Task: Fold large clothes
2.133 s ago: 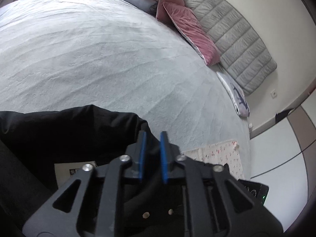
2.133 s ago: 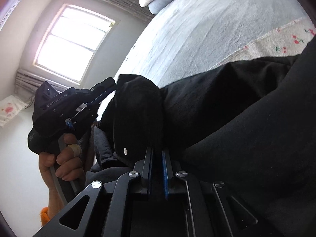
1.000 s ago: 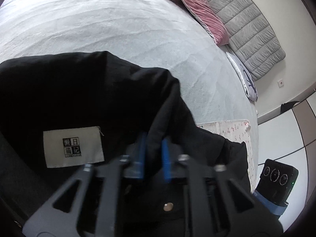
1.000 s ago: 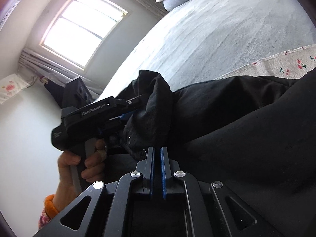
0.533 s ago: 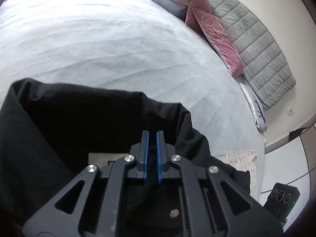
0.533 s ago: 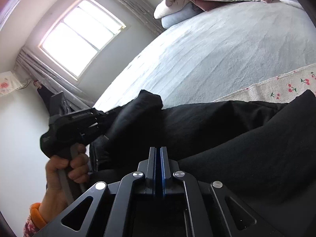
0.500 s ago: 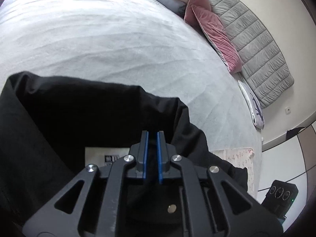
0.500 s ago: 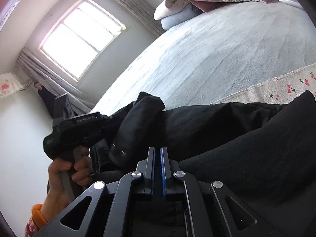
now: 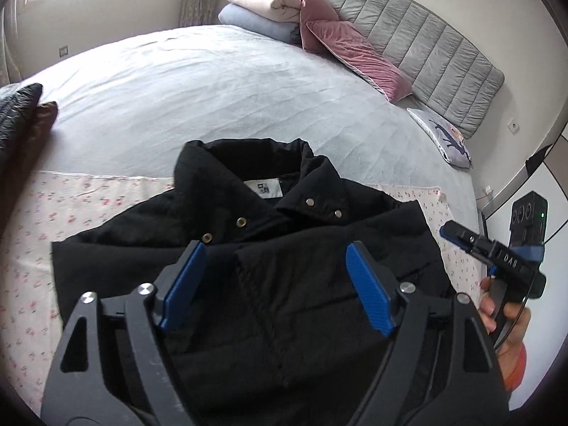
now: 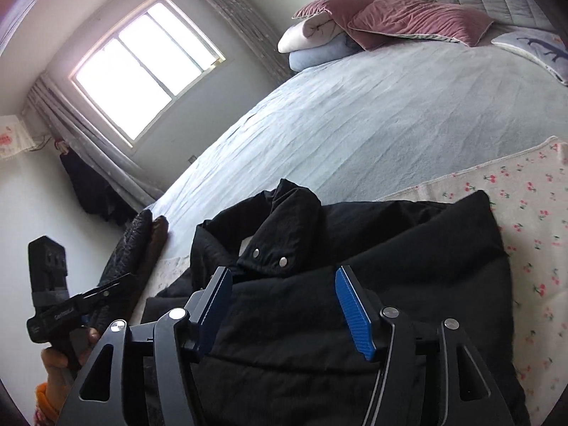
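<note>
A black padded jacket (image 9: 319, 266) lies folded on a cherry-print cloth (image 9: 32, 220) on the bed, its collar and white label (image 9: 264, 189) toward the pillows. My left gripper (image 9: 277, 277) hangs above the jacket's body; its jaws are opening and nothing sits between the blue pads (image 9: 184, 284). My right gripper (image 10: 284, 305) also hovers over the jacket (image 10: 408, 266), jaws opening, with nothing in them. Each view shows the other gripper off the jacket's side: the right gripper (image 9: 451, 232) in a hand, the left gripper (image 10: 117, 284) likewise.
Pink pillows (image 9: 355, 46) and folded blankets (image 9: 255, 7) lie by the grey headboard (image 9: 426, 46). Dark garments (image 10: 135, 248) sit at the bed's left edge. The grey bedspread (image 9: 213, 81) stretches beyond the collar. A window (image 10: 142, 67) is on the far wall.
Both grippers let go of the jacket's collar area, opened wide and drew back and up. The jacket now lies flat with its whole upper part in view.
</note>
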The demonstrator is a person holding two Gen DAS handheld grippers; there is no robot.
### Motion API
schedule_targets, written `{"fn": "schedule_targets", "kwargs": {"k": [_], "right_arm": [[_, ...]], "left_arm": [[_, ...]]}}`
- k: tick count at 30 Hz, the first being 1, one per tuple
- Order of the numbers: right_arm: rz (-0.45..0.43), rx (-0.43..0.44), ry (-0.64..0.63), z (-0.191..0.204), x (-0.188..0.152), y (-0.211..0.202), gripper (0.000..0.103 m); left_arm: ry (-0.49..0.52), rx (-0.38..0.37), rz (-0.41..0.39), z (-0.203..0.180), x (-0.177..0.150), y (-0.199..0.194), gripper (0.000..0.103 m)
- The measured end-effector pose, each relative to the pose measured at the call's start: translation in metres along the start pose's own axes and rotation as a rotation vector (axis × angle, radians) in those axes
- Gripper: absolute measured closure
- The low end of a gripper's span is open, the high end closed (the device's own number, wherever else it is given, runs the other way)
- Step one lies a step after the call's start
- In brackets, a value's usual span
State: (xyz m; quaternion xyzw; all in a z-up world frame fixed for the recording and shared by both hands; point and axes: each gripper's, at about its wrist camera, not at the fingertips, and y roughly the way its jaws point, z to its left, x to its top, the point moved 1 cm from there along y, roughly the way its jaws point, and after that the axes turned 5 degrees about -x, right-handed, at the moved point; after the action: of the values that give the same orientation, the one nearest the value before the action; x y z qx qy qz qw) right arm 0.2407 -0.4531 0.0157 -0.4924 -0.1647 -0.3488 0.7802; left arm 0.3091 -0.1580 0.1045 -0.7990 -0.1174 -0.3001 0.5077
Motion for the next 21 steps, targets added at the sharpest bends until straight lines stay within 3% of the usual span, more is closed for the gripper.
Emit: {"fn": "schedule_targets", "kwargs": {"k": [8,12,15,21], "right_arm": [[-0.045,-0.054,-0.046,0.012,-0.048,-0.154,0.025],[-0.051,-0.097,-0.051,0.009,-0.074,-0.208,0.023],[-0.059,-0.075,-0.03,0.003,-0.094,-0.243,0.022],[-0.009,-0.109,-0.085,-0.007,-0.145,-0.274,0.02]], "left_arm": [[0.091,0.168,-0.041,0.002,-0.077,-0.138,0.009],[0.104,0.171,-0.048,0.002,-0.116,-0.189,0.009],[0.086,0.175,-0.085,0.001,-0.145,-0.218,0.008],[0.068,0.185,-0.055,0.007,-0.209,-0.243,0.008]]}}
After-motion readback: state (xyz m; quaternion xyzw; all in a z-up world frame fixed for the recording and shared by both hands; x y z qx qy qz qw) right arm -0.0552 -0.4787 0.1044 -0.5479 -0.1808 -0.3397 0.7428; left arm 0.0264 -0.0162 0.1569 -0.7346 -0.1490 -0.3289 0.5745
